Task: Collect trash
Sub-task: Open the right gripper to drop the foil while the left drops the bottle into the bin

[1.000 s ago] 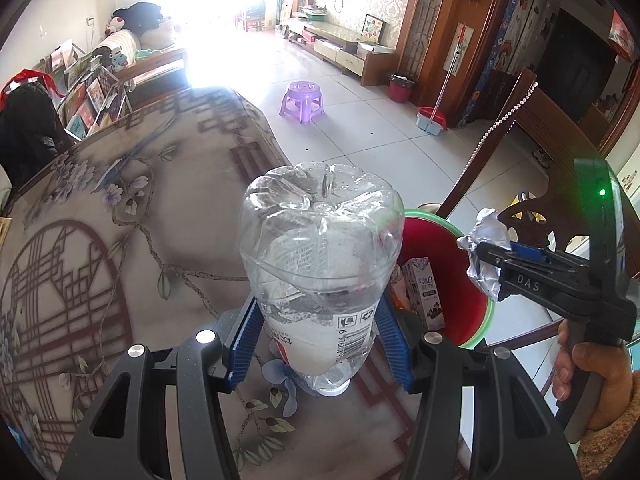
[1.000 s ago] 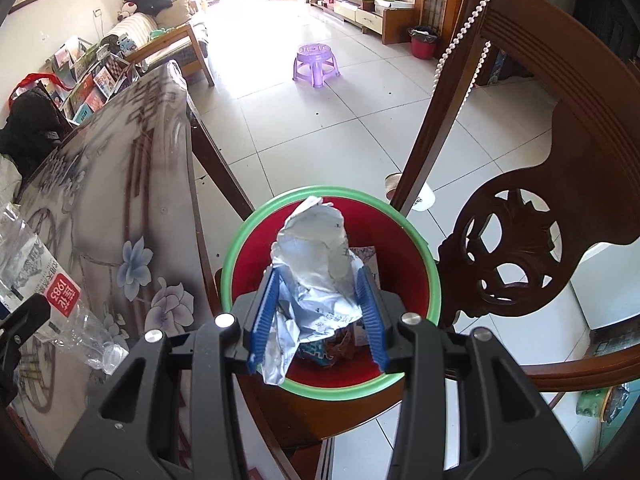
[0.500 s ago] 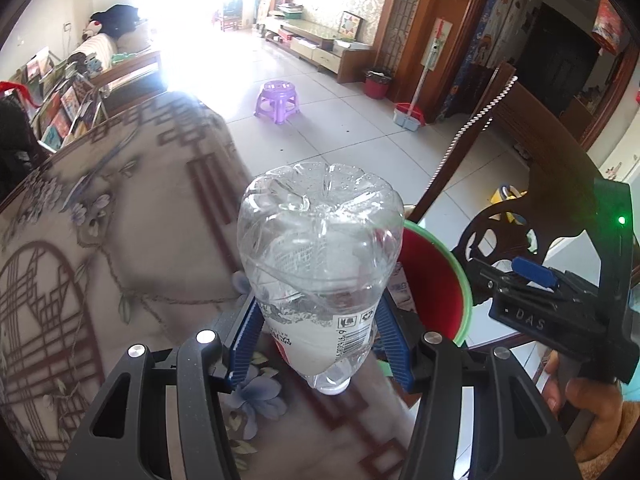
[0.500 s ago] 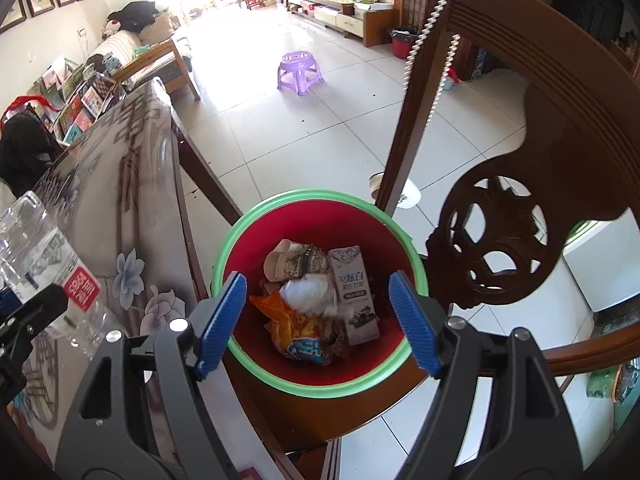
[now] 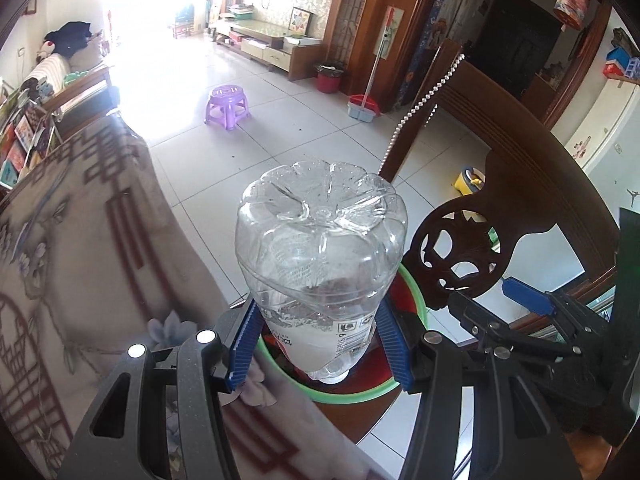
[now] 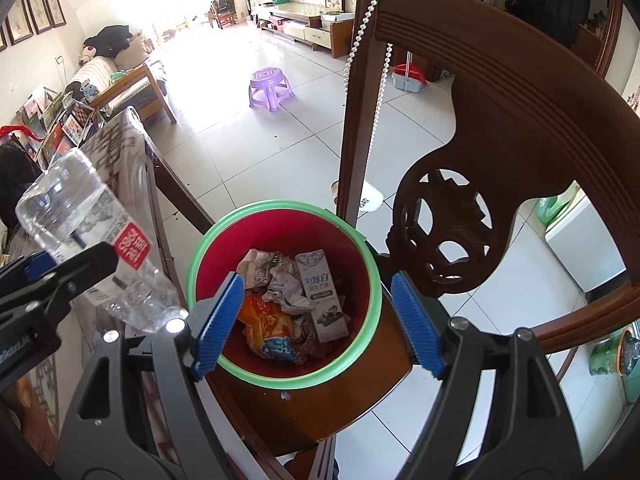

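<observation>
A clear plastic bottle [image 5: 320,256] with a red label sits bottom-up between the blue pads of my left gripper [image 5: 320,344], which is shut on it. It hangs at the table's edge, partly over the red bin with a green rim [image 5: 348,394]. In the right wrist view the same bottle [image 6: 80,224] tilts at the left. My right gripper [image 6: 318,322] stands open above the bin [image 6: 280,205], nothing between its pads. Inside lie a crumpled silvery wrapper [image 6: 286,288], a small carton [image 6: 324,292] and an orange snack bag [image 6: 268,328].
The bin stands on the seat of a dark wooden chair [image 6: 460,128] with a carved back and a bead string [image 6: 360,40] over it. The table [image 5: 80,240] with a flowered cloth is on the left. A purple stool [image 6: 270,84] stands on the tiled floor.
My right gripper opened and the crumpled silvery wrapper dropped into the bin. My left gripper carried the bottle rightwards from over the table to the bin's edge.
</observation>
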Available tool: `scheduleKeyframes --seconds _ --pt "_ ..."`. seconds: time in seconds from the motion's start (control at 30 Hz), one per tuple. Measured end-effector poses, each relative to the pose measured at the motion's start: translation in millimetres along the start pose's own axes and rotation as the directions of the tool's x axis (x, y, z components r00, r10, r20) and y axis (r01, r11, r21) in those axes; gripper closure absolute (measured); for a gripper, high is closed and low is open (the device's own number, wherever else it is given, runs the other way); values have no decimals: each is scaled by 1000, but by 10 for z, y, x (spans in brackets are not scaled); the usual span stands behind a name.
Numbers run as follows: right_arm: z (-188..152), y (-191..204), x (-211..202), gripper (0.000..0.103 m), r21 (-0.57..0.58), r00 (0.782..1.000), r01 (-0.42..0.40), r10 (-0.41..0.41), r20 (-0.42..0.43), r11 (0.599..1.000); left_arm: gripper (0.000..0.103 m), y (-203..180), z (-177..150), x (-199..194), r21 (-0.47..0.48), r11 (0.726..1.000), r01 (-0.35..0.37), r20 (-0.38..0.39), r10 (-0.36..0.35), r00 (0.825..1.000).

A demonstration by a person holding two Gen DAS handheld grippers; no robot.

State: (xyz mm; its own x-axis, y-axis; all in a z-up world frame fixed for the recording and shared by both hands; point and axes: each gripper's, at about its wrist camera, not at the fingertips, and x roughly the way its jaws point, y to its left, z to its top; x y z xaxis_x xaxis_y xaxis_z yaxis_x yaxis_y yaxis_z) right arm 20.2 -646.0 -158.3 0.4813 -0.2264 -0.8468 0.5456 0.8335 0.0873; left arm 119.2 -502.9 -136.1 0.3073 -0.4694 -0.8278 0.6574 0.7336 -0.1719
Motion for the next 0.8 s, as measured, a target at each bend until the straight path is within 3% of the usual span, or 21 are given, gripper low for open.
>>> scheduleKeyframes --seconds 0.43,0.8 --pt "6 -178 17 29 46 999 42 -43 5 998 51 -184 60 535 6 999 42 -85 -41 995" --pt "38 -349 -48 29 79 994 96 -99 36 992 51 -184 -9 1018 38 999 -21 -168 27 985"
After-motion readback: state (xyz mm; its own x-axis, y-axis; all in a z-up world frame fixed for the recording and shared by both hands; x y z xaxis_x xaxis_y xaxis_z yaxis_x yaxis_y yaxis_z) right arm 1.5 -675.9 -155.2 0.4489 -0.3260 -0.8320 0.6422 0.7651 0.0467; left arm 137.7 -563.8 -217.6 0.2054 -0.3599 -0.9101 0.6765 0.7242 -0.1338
